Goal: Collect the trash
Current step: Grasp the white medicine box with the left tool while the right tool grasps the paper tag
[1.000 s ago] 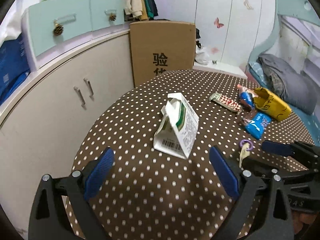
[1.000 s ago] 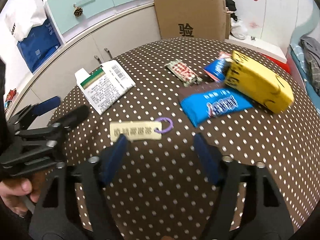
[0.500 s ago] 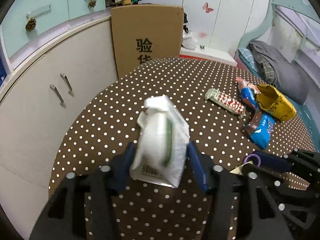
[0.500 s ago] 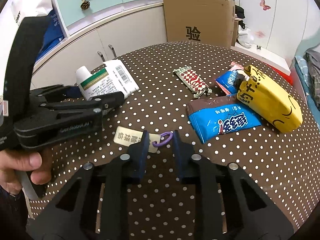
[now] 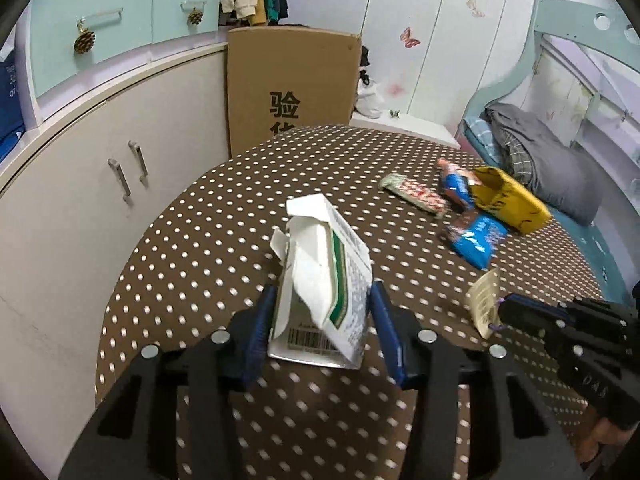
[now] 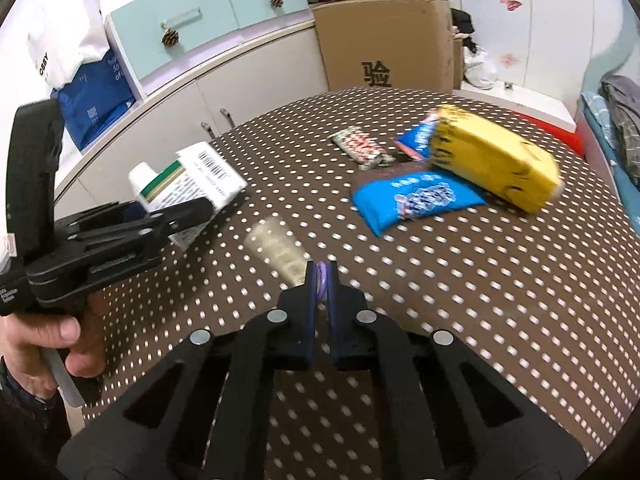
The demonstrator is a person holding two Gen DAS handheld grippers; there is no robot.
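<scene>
**Above the dotted tabletop: both tools loaded**

Over the tabletop (image 5: 192, 256), the left tool (image 5: 320, 320) points forward and level, its blue pads pressed against both sides of the torn white carton (image 5: 324, 280), which stands upright between them. At the right, the right tool (image 6: 321, 280) points forward, its fingers nearly closed, pinching the purple ring (image 6: 320, 278) of the paper tag (image 6: 280, 254). Snack wrappers (image 6: 416, 200) lie farther back.

Black gripper (image 5: 322, 332) frames – blue pads (image 5: 384, 336), silver screws

Curved cabinets (image 5: 100, 184), cardboard box (image 5: 292, 80), bed (image 5: 560, 152).
</scene>
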